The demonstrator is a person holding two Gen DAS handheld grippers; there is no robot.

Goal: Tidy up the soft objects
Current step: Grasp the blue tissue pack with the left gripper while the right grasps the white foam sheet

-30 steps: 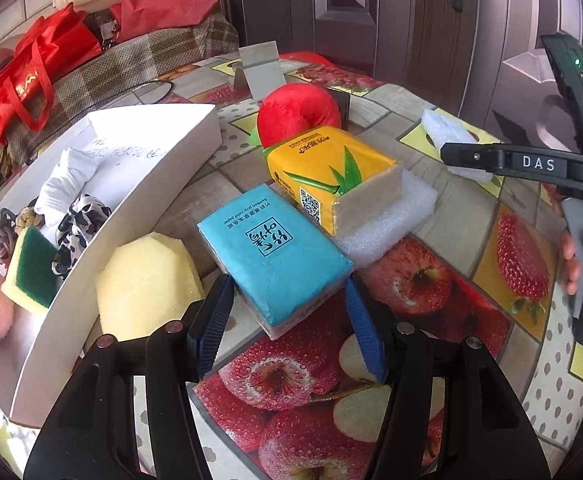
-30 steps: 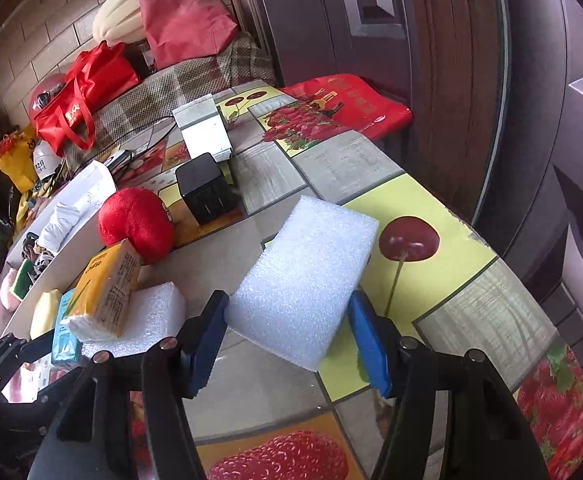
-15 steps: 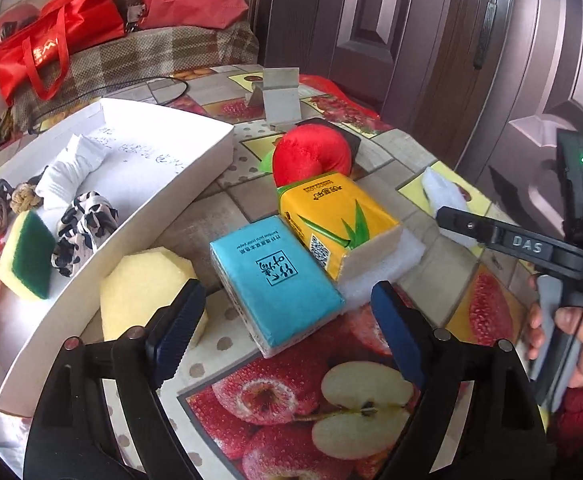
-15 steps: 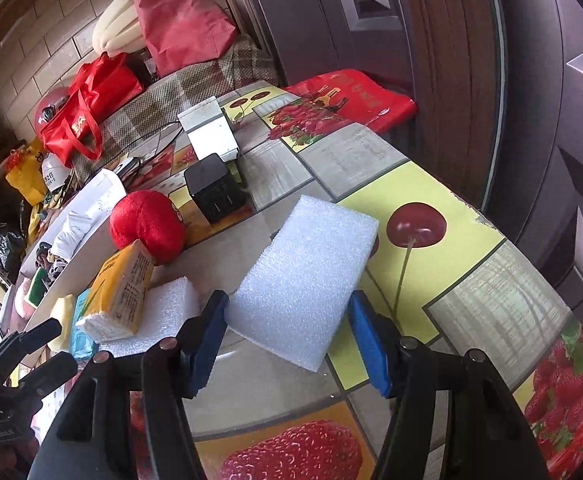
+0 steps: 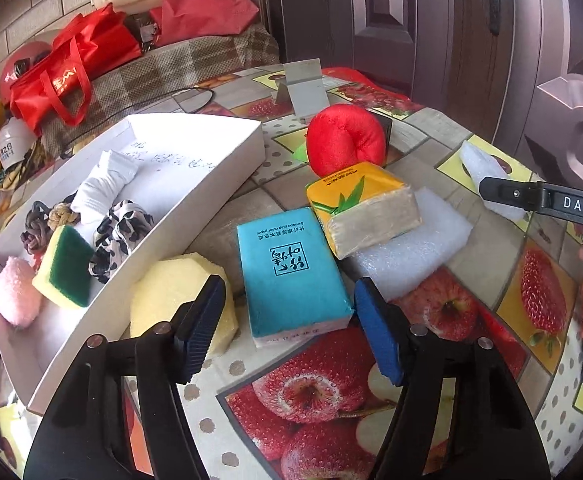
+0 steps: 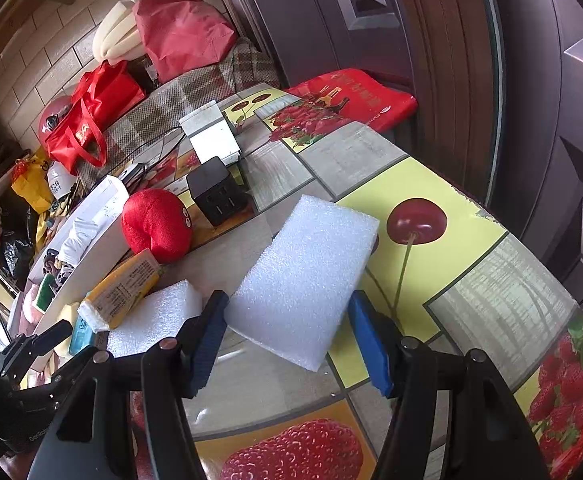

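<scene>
My left gripper (image 5: 287, 326) is open, its fingers on either side of the near end of a blue tissue pack (image 5: 289, 270) lying on the table, not touching it. A yellow sponge (image 5: 179, 294) lies just left of it, a yellow tissue pack (image 5: 361, 208) rests on a white foam block (image 5: 415, 248), and a red plush (image 5: 345, 138) sits behind. My right gripper (image 6: 287, 342) is open around the near end of a white foam sheet (image 6: 303, 276). The white tray (image 5: 219, 188) at left holds a sponge, socks and hair ties.
A black cube charger (image 6: 219, 190) and a white box (image 6: 211, 136) stand behind the foam sheet. Red bags (image 5: 71, 68) lie on a checked cloth beyond the table. The table edge runs close along the right, by a dark door (image 6: 491, 60).
My left gripper pulled back and rose, and its jaws opened wider around the blue tissue pack. The right gripper stayed around the foam sheet with little movement.
</scene>
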